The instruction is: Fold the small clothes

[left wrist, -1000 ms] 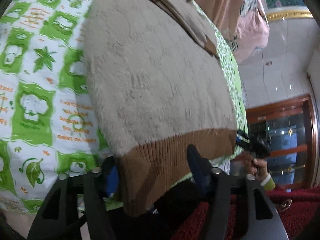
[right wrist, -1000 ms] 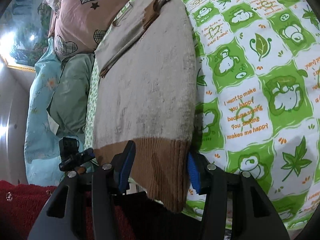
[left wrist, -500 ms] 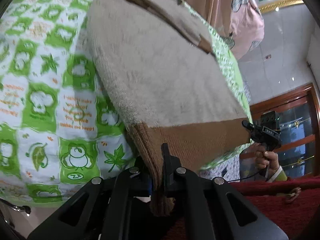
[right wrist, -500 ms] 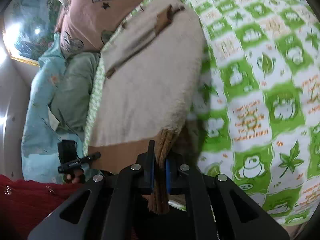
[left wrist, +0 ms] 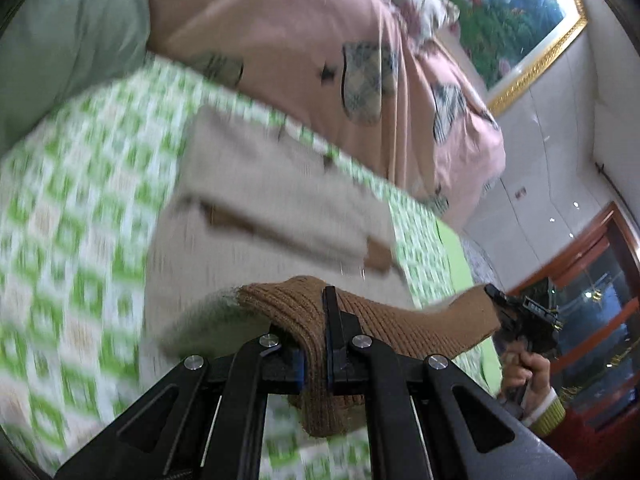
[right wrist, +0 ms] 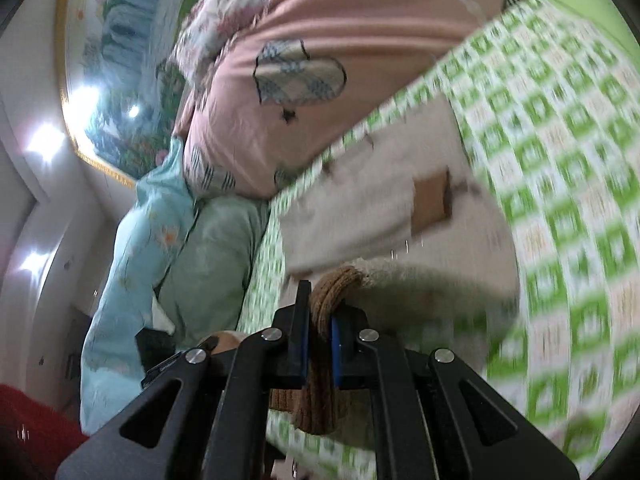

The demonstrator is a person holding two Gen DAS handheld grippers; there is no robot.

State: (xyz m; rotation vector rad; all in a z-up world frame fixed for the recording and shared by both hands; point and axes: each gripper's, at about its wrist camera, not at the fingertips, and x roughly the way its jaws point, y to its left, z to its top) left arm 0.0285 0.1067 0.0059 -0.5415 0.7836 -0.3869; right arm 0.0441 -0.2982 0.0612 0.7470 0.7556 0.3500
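Sweater (left wrist: 256,216) on green-checked sheet (left wrist: 80,184); brown ribbed hem (left wrist: 400,324) lifted, pinched at one corner by left gripper (left wrist: 316,364), other corner by right gripper (right wrist: 320,356).

Both grippers are clamped tight: left gripper (left wrist: 316,354) pinching the sweater's brown hem (left wrist: 400,324), right gripper (right wrist: 320,350) on the other corner, both angled downward.

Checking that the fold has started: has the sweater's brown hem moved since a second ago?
Yes. The brown hem, clamped by both grippers, has lifted off the green sheet toward the pink pillow.
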